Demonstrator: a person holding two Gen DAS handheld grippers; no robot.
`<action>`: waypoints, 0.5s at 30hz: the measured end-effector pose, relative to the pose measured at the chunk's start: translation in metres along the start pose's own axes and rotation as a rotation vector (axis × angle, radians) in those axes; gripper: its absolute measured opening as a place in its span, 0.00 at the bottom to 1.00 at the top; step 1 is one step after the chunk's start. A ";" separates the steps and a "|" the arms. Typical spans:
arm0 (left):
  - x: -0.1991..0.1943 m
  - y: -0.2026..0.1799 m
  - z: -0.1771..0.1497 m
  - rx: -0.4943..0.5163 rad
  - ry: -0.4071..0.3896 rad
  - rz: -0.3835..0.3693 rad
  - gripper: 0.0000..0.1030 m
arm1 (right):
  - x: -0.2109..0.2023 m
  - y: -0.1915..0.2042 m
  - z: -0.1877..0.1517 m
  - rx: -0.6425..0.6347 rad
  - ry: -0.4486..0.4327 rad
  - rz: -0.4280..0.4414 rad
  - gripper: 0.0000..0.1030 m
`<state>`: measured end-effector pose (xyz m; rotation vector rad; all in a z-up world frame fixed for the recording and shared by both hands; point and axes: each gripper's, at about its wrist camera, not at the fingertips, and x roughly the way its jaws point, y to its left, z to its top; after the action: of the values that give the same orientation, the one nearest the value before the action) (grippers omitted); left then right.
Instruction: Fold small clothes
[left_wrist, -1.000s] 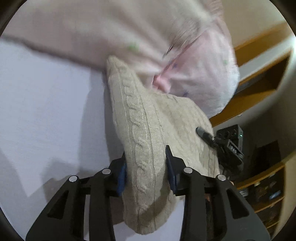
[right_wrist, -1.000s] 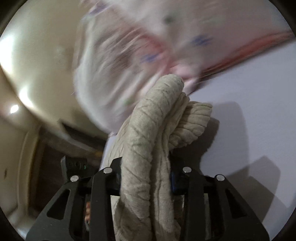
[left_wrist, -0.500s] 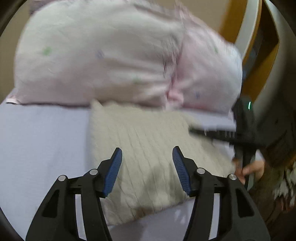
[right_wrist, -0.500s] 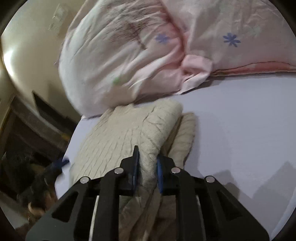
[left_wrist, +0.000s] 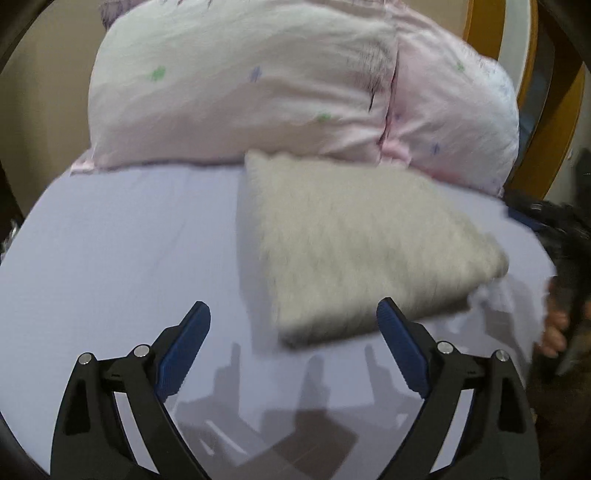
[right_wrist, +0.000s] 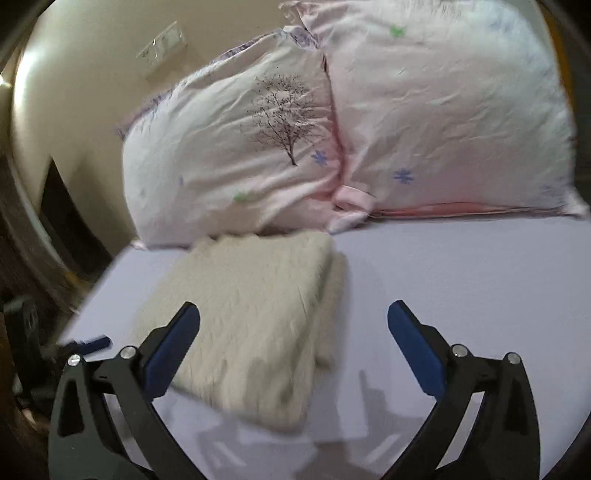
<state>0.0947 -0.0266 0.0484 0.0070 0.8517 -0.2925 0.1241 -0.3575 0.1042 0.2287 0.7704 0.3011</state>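
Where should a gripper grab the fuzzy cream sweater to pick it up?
Probably the folded sweater at its thick rounded fold edge, coming from the bare sheet on that side. All layers meet there, so it should lift as one bundle.

A pale lavender bed sheet (left_wrist: 122, 258) covers the mattress and fills the lower half of both views. Along its far edge lie two pink pillows, touching each other. One pillow (right_wrist: 236, 147) carries a printed bare-branched tree (right_wrist: 282, 110) and small blue and green flower marks; the other pillow (right_wrist: 450, 110) shows blue and green flowers and a darker pink band along its lower seam. Behind the pillows a cream wall (right_wrist: 81, 74) carries a white switch plate (right_wrist: 162, 46). In the left wrist view an orange-brown wooden frame (left_wrist: 546, 122) stands past the sheet's far right corner. Dark furniture at both sides is too blurred to name.
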 end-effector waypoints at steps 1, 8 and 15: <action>0.002 0.001 -0.006 0.000 0.022 -0.001 0.90 | -0.004 0.006 -0.007 -0.015 0.014 -0.043 0.98; 0.024 -0.009 -0.023 0.076 0.091 0.131 0.99 | 0.012 0.041 -0.065 -0.039 0.132 -0.101 0.98; 0.042 -0.007 -0.029 0.075 0.120 0.139 0.99 | 0.047 0.064 -0.081 -0.091 0.210 -0.199 0.98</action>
<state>0.0975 -0.0408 -0.0006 0.1543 0.9540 -0.1944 0.0865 -0.2738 0.0374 0.0338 0.9767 0.1718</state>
